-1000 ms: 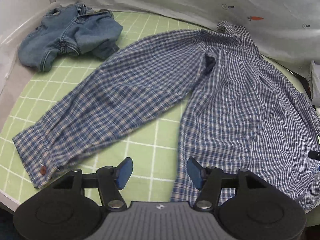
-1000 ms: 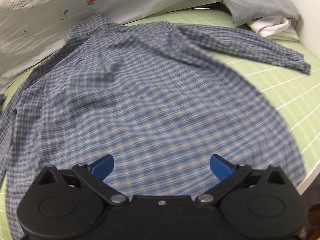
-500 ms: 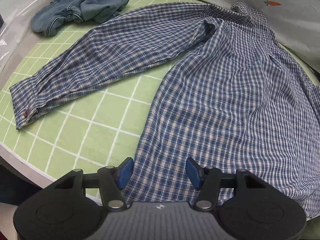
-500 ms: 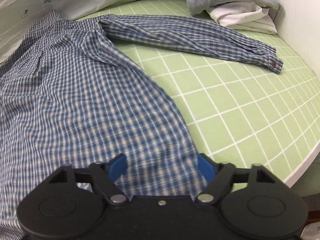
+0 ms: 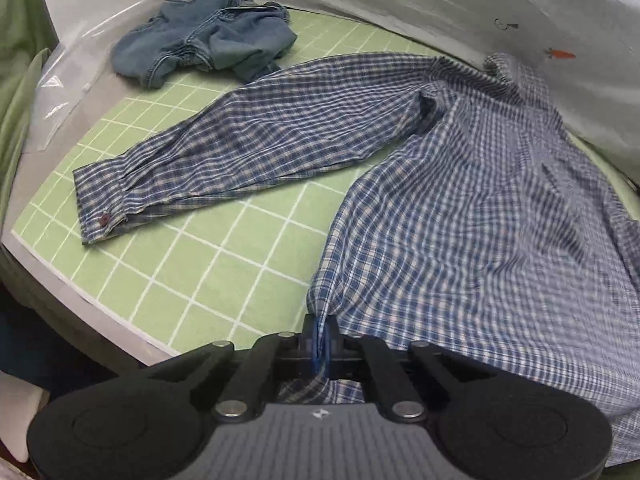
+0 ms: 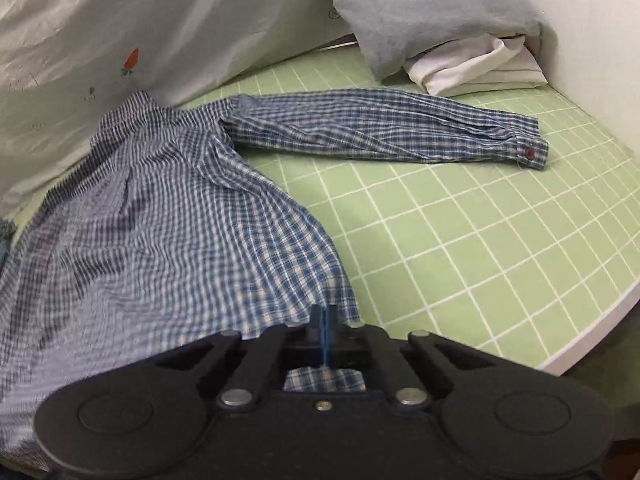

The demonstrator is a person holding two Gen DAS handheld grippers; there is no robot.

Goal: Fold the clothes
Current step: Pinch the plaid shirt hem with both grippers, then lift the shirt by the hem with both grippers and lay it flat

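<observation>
Since half a second ago both pairs of fingers have closed from spread to pinching the hem of the plaid shirt (image 5: 480,208): the left gripper (image 5: 321,340) at its left bottom corner, the right gripper (image 6: 324,332) at its right. Its body runs lengthwise away from both across the green grid mat (image 6: 460,248), collar at the far side and sleeves flung outward. Any fold, I judge, would carry the hem forward along that axis.

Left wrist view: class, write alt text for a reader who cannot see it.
The left gripper is shut on the hem of a blue plaid shirt spread on a green grid mat. One sleeve lies outstretched; crumpled jeans sit beyond.
</observation>
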